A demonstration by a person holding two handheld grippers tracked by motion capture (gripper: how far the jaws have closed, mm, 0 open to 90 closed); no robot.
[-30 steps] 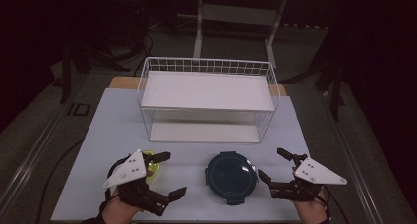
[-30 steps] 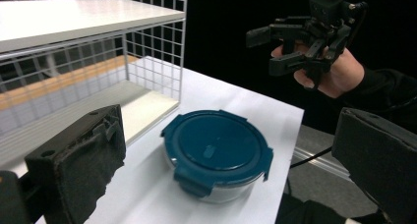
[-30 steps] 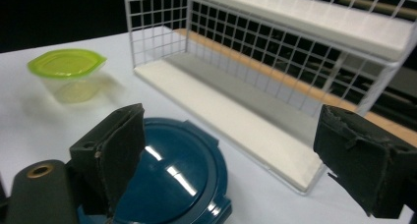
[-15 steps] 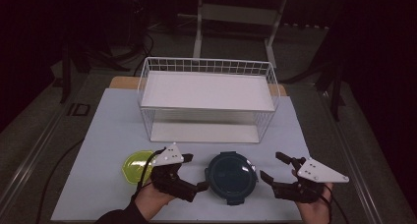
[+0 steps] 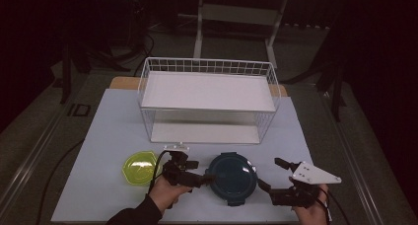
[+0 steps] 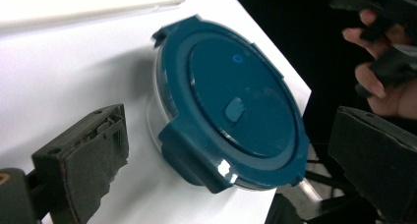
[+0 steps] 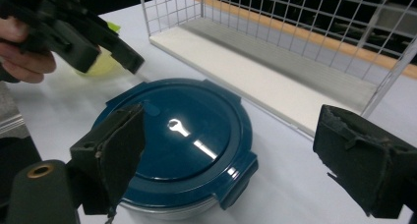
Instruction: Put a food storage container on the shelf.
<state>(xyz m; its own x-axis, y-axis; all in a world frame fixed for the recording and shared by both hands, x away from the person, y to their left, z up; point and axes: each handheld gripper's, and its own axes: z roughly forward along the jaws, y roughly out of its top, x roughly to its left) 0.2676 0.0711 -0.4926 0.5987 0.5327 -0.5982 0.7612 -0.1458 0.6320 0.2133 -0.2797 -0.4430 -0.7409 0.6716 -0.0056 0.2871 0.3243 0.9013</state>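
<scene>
**Both grippers at the container, nothing lifted yet**

The left gripper [image 5: 197,173] had its jaws spread wide and held nothing; in the left gripper view they framed the blue-lidded container [image 6: 231,106] without touching it. The right gripper [image 5: 275,175] was likewise agape and empty, just to the container's right, its jaws standing either side of the lid in the right gripper view. The container [image 5: 231,178] sat flat on the white table [image 5: 98,136], lid on, its clips apparently all down, though the far ones were hard to judge. A yellow-green dish [image 5: 139,167] lay just left of the left hand [image 5: 165,193]. Behind stood the white wire rack [image 5: 207,104], both shelves bare. So the approach looked done; gripping the container, and whatever moving or opening followed, was all left to do.
</scene>
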